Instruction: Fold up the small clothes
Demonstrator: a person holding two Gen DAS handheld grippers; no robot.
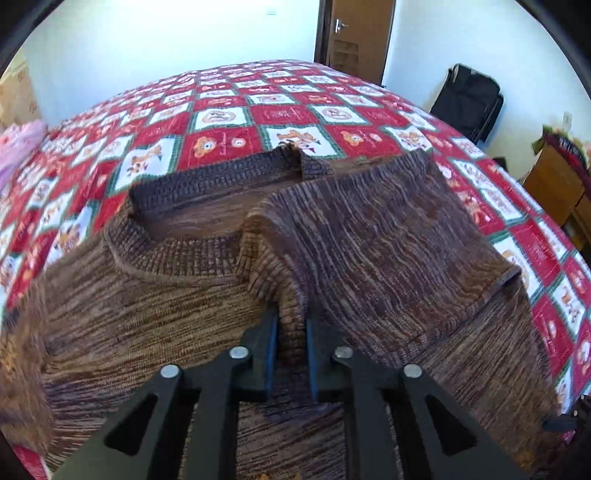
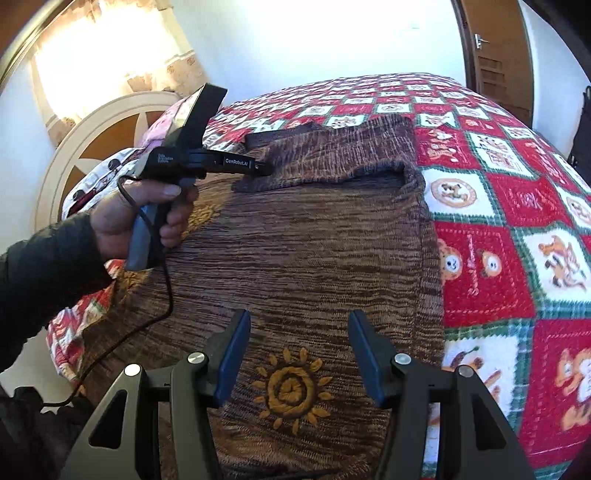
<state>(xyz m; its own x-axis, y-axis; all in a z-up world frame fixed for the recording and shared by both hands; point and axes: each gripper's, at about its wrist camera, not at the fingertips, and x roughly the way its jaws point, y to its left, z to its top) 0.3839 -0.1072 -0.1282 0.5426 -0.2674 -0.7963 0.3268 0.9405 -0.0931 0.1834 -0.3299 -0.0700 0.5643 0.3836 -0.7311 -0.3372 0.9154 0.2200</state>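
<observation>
A brown knitted sweater (image 1: 155, 314) lies spread on the bed; it also fills the right wrist view (image 2: 295, 251), where a yellow sun emblem (image 2: 291, 387) shows. My left gripper (image 1: 291, 325) is shut on a fold of the sweater, a sleeve flap (image 1: 369, 236) that it holds over the body near the neckline (image 1: 177, 221). In the right wrist view the left gripper (image 2: 264, 169) sits at the sleeve's far end, hand-held. My right gripper (image 2: 299, 354) is open and empty, just above the sun emblem.
The bed is covered by a red, white and green checkered quilt (image 1: 258, 110), also seen at the right (image 2: 517, 221). A pink pillow (image 1: 18, 147), a black bag (image 1: 469, 103), a wooden cabinet (image 1: 554, 184), a door (image 1: 354, 33) and a headboard (image 2: 99, 147) surround it.
</observation>
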